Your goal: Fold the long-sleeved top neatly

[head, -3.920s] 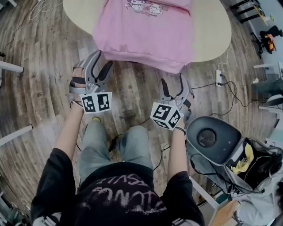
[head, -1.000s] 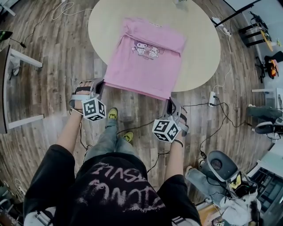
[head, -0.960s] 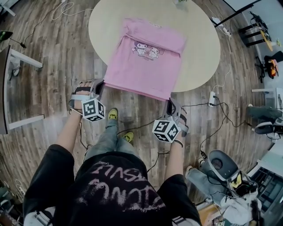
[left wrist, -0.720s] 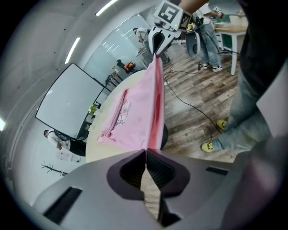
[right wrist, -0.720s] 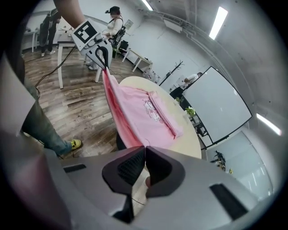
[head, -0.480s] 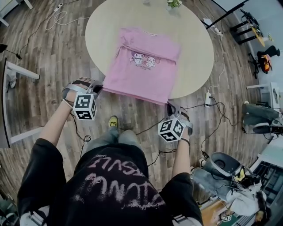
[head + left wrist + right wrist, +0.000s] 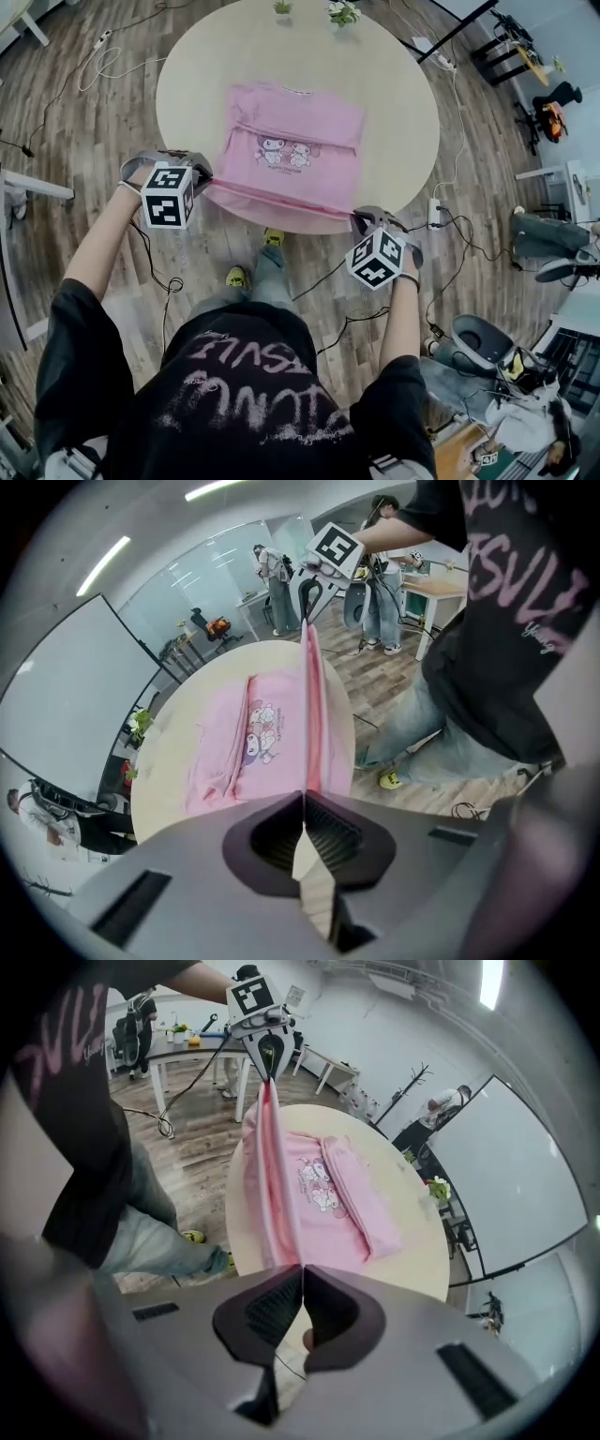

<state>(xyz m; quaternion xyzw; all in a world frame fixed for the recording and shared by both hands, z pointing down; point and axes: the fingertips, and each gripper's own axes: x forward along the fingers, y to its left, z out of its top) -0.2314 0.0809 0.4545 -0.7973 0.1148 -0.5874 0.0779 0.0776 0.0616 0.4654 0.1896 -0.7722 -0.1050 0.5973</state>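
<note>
Head view overhead; gripper views low, opposed; all share pink top (image 7: 291,155).

Round table (image 7: 394,112); two small plants (image 7: 343,12) at far edge.

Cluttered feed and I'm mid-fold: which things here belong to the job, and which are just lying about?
Job: pink long-sleeved top; left gripper and right gripper, each shut on its near hem; round table.
Lying about: potted plants; power strip.

Office-type lab: whiteboard (image 7: 66,696), glass partitions (image 7: 216,574), desks (image 7: 183,1046) w/ chairs (image 7: 208,625)
</note>
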